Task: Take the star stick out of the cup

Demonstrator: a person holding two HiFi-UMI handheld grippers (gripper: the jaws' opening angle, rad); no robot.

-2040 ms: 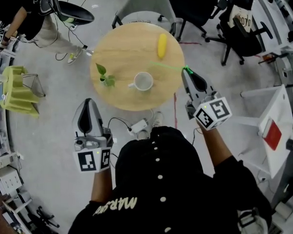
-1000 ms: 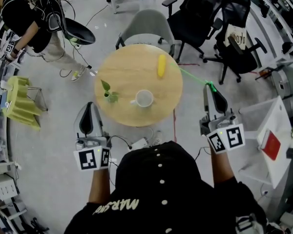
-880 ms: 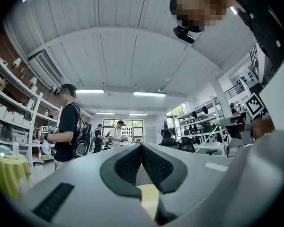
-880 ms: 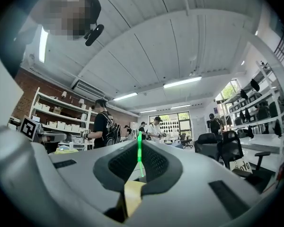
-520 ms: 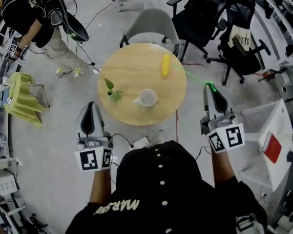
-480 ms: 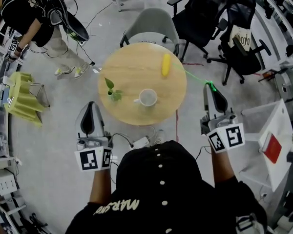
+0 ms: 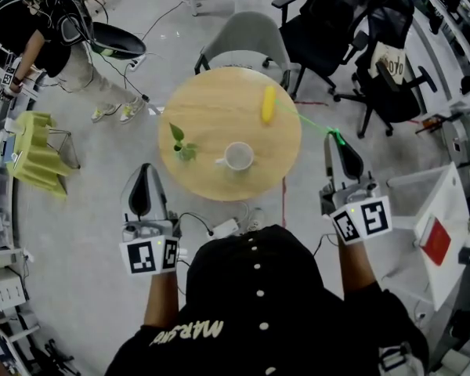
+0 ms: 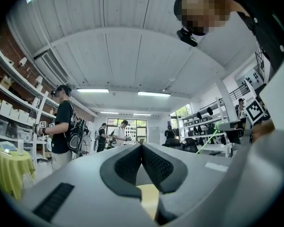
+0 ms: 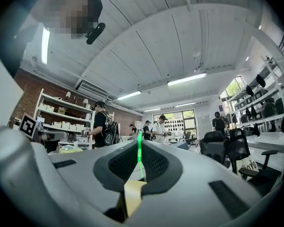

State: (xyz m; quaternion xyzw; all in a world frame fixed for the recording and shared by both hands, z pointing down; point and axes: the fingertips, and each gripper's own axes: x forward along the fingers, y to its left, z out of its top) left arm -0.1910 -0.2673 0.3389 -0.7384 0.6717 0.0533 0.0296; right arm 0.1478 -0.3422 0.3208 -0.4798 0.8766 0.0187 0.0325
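The thin green star stick [image 7: 309,121] is out of the white cup [image 7: 239,157] and slants over the right rim of the round wooden table [image 7: 211,100]. Its far tip lies near a yellow object [image 7: 268,104]; I cannot make out the star. My right gripper [image 7: 334,138] is off the table's right side, shut on the stick's near end. In the right gripper view the stick [image 9: 139,156] runs up between the closed pads of that gripper [image 9: 140,145]. My left gripper [image 7: 144,169] hangs over the floor before the table, shut and empty, as the left gripper [image 8: 142,146] shows in its own view.
A small potted plant [image 7: 180,143] stands left of the cup. A grey chair [image 7: 247,41] and black office chairs [image 7: 388,49] ring the far side. A person [image 7: 43,34] stands at the far left near a yellow-green draped stand [image 7: 35,151]. A power strip [image 7: 223,227] lies on the floor.
Two seconds ago my right gripper was by the table's edge; it has since drawn back to the right with the stick. Over the last second both grippers stay almost still.
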